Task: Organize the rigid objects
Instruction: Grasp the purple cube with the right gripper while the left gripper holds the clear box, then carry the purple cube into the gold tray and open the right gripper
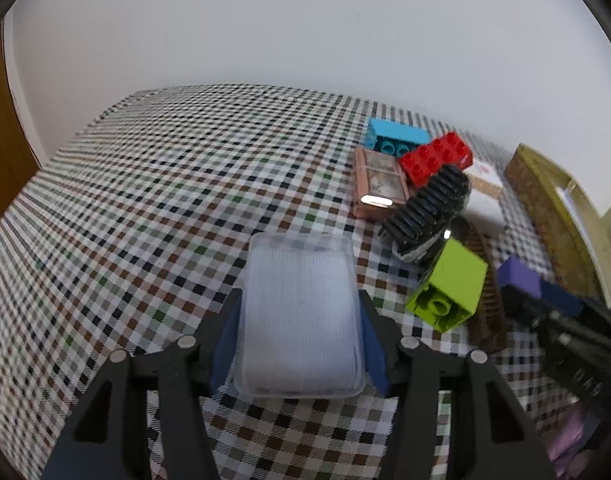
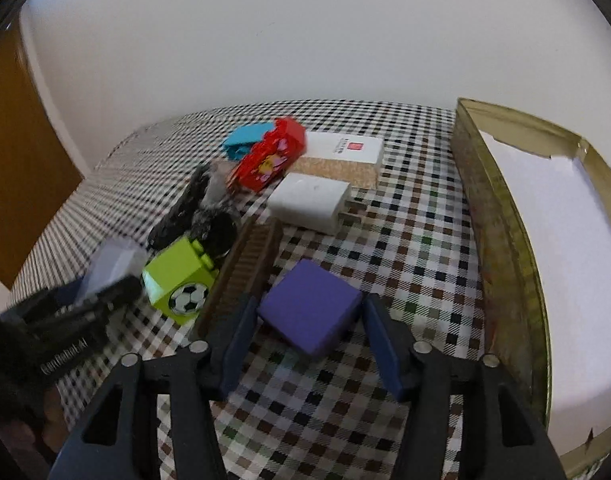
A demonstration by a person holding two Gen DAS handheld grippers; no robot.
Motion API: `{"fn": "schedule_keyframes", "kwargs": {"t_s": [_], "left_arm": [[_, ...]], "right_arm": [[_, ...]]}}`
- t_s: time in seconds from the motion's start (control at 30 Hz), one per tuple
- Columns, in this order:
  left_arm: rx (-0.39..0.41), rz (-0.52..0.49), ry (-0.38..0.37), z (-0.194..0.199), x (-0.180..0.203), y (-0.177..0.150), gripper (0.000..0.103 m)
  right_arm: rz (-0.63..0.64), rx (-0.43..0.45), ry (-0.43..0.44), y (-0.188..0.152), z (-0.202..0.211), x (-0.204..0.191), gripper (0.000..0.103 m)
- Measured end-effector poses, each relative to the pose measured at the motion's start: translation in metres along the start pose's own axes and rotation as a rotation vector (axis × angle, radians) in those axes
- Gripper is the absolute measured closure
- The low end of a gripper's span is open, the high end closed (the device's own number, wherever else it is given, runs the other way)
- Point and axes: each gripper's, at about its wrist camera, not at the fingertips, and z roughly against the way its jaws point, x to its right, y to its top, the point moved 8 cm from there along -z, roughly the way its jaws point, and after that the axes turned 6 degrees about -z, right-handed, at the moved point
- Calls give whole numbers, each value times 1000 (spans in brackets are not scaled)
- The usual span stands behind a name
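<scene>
White wall behind, checked cloth over the counter (image 2: 405, 248); loose pile of rigid bits mid-counter, open gold-rimmed cardboard box with a white floor (image 2: 505, 216) on the right side.

Right tool (image 2: 311, 320): the purple square block (image 2: 311, 310) sits between its blue pads, lying flat, turned corner-on to the jaws. Pads flank its left and right corners and look to be touching, but a firm clamp isn't certain. The tool points steeply down at the cloth. The box lies just to the right of this tool, its long wall running away from the camera. The coming move looks like a lift and a short carry right over that wall. Right hand is the nearer one to the box.

Left tool (image 1: 301, 320): closed on the clear ribbed plastic case (image 1: 301, 312), long axis along the fingers, case angled down over the cloth. Box is well off to its right, beyond the lime-green brick (image 1: 449, 288) and black comb (image 1: 429, 208).

Risk: corner grip on the purple block may let it twist.
</scene>
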Motion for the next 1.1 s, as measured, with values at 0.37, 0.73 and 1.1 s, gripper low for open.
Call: {"fn": "schedule_keyframes", "kwargs": {"t_s": [0.37, 0.73, 1.1], "left_arm": [[139, 112, -142, 27, -13, 5, 49], [299, -39, -161, 80, 46, 41, 49], [330, -217, -316, 95, 169, 68, 49]], "right_arm": [[-66, 244, 165, 22, 52, 4, 47], [-182, 549, 41, 41, 134, 65, 46], [-281, 531, -204, 23, 164, 185, 46]]}}
